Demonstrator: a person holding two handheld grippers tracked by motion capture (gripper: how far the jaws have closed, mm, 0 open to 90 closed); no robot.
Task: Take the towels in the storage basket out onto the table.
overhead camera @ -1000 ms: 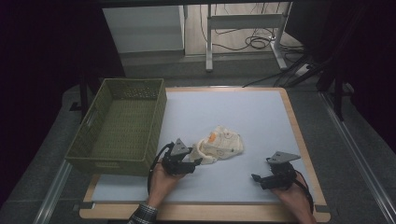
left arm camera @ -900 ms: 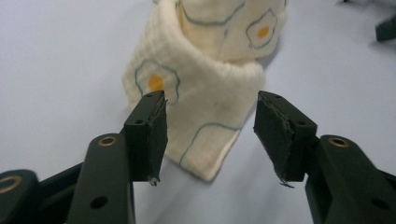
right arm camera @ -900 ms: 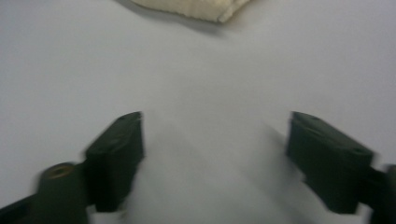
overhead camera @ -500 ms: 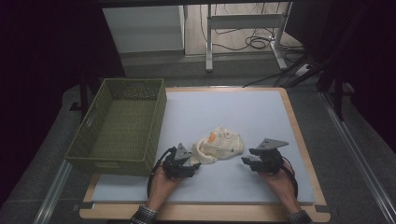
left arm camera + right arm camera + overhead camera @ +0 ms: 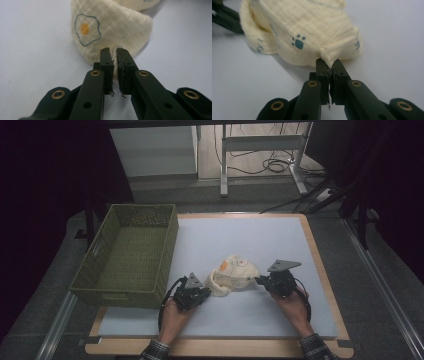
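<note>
Both forearms come in from the near edge of the bench (image 5: 300,315), sleeves at the wrists, each hand wrapped around its tool and held low over the pale blue surface. The left gripper (image 5: 202,292) points to the right and slightly away, the right gripper (image 5: 259,280) points left, so the two face each other across the cloth (image 5: 232,274). A green woven basket (image 5: 125,265) stands on the left part of the bench, apart from the work. The cloth is a crumpled, cream muslin piece lying near the middle of the bench, between the two tools; it is printed with a fried egg (image 5: 86,29) and a blue paw mark (image 5: 298,42). The left fingers (image 5: 107,65) have just closed and now pinch a lower fold of the cloth. The right fingers (image 5: 322,72) have likewise just closed, nipping a small peak of fabric at the opposite edge.
</note>
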